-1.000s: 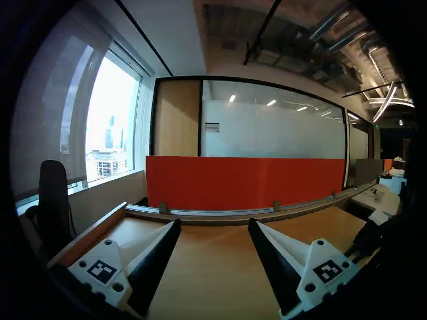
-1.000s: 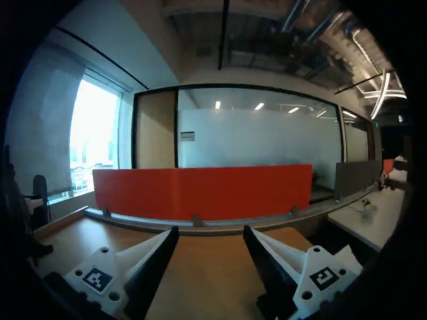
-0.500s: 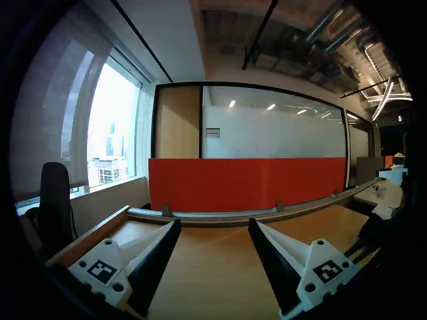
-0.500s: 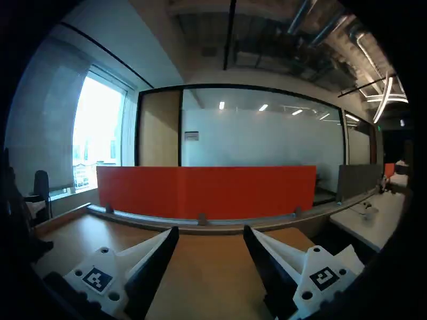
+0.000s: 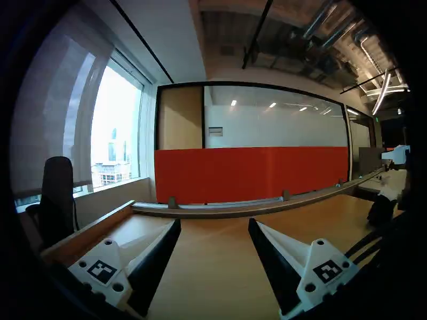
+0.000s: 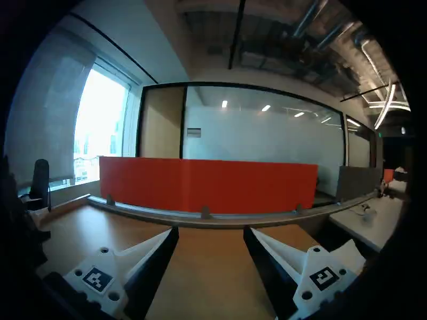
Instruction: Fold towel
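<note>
Wood-grain desk top (image 5: 213, 266) fills the lower middle of the left gripper view, and the left gripper (image 5: 213, 224) hangs over it with its fingers spread wide apart. In the right gripper view the right gripper (image 6: 211, 230) is likewise spread wide above the same wood. An orange divider panel (image 5: 251, 173) stands along the desk's far edge, mid-frame, with a frosted glass wall (image 5: 277, 125) behind it. At left are a bright window (image 5: 115, 144) and a black chair (image 5: 57, 197). Exposed pipes (image 5: 325, 32) cross the upper right.
</note>
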`<state>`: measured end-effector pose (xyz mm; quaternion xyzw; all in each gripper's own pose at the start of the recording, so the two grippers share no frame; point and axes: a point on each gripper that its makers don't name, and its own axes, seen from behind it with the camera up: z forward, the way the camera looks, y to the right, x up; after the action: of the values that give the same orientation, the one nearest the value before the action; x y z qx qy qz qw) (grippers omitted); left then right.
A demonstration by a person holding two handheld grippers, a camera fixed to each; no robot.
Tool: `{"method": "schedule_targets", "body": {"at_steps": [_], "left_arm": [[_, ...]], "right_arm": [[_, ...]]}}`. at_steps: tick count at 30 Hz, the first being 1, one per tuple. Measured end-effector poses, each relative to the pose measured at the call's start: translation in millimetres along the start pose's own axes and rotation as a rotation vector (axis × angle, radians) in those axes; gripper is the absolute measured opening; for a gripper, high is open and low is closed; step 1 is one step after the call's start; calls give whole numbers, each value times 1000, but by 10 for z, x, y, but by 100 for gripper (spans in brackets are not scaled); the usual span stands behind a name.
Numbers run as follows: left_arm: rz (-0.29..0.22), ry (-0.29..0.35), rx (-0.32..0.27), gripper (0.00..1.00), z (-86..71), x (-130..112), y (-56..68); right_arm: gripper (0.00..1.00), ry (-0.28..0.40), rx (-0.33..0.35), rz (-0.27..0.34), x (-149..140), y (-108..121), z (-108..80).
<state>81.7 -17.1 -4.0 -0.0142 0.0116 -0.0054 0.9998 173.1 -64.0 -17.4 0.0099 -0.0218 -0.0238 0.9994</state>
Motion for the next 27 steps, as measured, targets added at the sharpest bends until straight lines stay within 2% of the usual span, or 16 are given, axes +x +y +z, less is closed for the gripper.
{"method": "schedule_targets", "body": {"at_steps": [9, 18, 27], "left_arm": [[-37, 21, 15, 94, 44, -350, -32], [-32, 24, 27, 94, 60, -704, 25], [-20, 29, 41, 94, 59, -904, 41]], "right_arm": [[94, 20, -15, 3, -140, -35, 13], [94, 23, -19, -1, -345, 14, 53], [94, 23, -24, 7, -509, 86, 76]]}}
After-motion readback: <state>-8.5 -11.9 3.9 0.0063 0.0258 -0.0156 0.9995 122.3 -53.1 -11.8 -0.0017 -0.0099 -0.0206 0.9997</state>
